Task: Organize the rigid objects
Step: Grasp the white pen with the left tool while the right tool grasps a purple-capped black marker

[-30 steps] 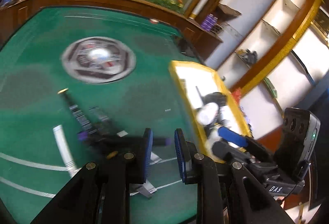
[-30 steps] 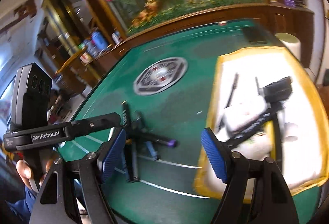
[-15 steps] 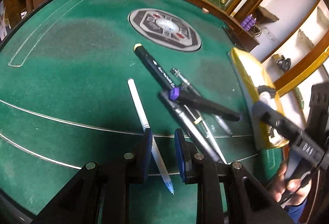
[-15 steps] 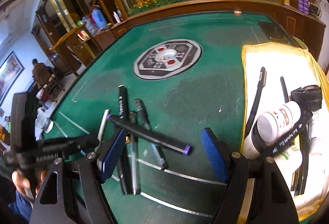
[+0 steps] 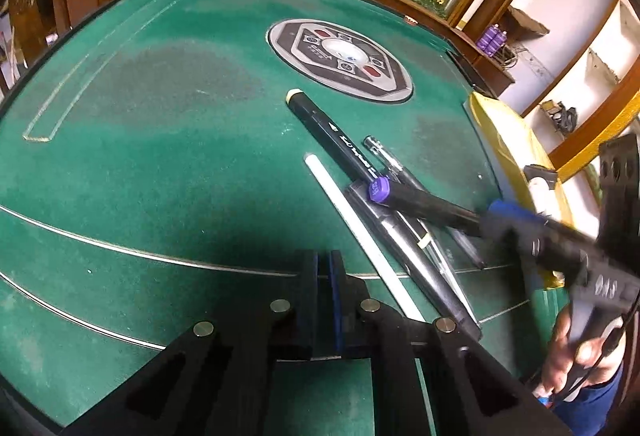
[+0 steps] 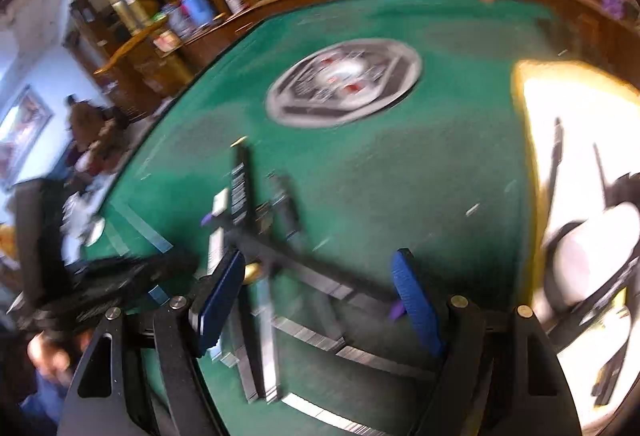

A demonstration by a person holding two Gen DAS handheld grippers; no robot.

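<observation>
Several pens lie in a crossed heap on the green felt table [image 5: 168, 140]: a black marker with a purple cap [image 5: 416, 201] on top, a long black marker [image 5: 340, 140], a white pen [image 5: 360, 232] and grey pens [image 5: 416, 256]. My left gripper [image 5: 323, 264] is shut and empty, just left of the white pen. My right gripper [image 6: 320, 276] is open, low over the heap, with the purple-capped marker [image 6: 320, 272] lying between its fingers. In the left wrist view its blue pad [image 5: 508, 210] sits at that marker's far end.
A yellow-rimmed white tray [image 6: 524, 164] at the table's right holds pens, a white bottle [image 6: 592, 236] and dark items; it also shows in the left wrist view [image 5: 504, 140]. A round grey emblem [image 5: 340, 60] marks the table centre. A wooden rail runs along the far edge.
My right gripper has dropped down and forward over the pen heap and now straddles the purple-capped marker. My left gripper's jaws have closed fully. The right wrist view is blurred with motion.
</observation>
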